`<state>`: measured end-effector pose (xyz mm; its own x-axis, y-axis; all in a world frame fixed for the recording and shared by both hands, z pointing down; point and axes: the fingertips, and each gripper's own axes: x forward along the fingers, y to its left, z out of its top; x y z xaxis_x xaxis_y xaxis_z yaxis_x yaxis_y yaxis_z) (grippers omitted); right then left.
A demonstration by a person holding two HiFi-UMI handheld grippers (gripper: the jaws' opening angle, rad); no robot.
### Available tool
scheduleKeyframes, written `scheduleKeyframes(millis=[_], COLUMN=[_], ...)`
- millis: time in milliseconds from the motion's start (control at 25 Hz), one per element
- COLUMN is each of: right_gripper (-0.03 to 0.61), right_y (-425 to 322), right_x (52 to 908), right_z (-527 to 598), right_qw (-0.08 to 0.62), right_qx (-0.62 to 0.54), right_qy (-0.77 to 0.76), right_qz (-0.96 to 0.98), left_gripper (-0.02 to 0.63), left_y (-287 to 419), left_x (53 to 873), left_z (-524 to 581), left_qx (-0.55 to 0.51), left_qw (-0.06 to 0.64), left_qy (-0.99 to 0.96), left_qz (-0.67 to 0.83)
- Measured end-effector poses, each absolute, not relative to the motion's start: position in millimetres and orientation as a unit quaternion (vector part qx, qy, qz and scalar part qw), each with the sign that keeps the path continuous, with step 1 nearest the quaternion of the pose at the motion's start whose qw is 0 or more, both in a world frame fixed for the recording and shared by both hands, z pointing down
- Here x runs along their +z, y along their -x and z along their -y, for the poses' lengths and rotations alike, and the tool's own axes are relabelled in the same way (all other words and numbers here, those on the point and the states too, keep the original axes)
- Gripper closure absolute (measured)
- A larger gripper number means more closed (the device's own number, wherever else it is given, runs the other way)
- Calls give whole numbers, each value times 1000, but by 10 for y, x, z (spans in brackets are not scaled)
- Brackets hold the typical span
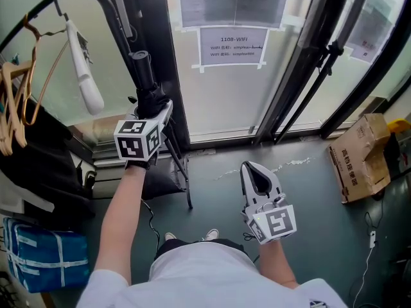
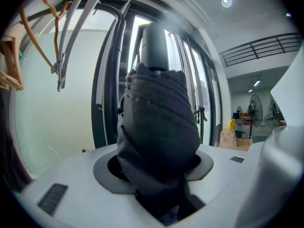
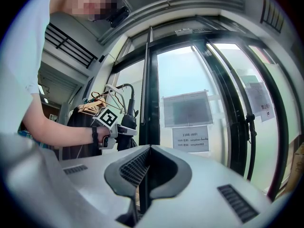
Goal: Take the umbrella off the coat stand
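We clamp the left gripper (image 1: 156,111) on the folded umbrella (image 2: 159,127), just under its handle, presumably to lift it clear; it stands upright beside the coat stand (image 1: 122,27) pole; that forearm reaches forward, tipped slightly down; the right gripper (image 1: 255,175) waits low and level, jaws together, empty.

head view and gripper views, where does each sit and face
Head view: on the person's head, facing steeply down; both forearms, left gripper, right gripper.
Left gripper view: on the left gripper, facing the dark folded fabric umbrella it grips.
Right gripper view: on the shut right gripper, facing the glass door; left forearm.
All share the umbrella.
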<state>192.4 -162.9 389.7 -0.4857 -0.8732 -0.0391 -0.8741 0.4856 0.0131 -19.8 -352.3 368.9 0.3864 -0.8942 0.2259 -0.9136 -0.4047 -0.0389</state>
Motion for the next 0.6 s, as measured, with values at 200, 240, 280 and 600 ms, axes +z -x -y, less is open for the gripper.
scheduleKeyframes(millis=[200, 240, 280, 600], right_gripper=[560, 560, 560, 560], right_y=[-1909, -1913, -1918, -1840], right_x=[3914, 3917, 3920, 3972], right_z=[1590, 1582, 1575, 1547], right_qw=[14, 15, 15, 25], right_qx=[14, 14, 13, 4], right_qy=[508, 508, 509, 506], right_qz=[-861, -861, -861, -862], left_gripper=[360, 360, 360, 360], left_y=[160, 144, 127, 33], left_x=[3580, 3561, 3545, 3493], left_z=[3578, 3584, 3591, 3646], left_qx=[103, 102, 101, 117], left_qw=[48, 48, 49, 44], left_qy=[-837, -838, -839, -845], left_qz=[536, 534, 532, 521])
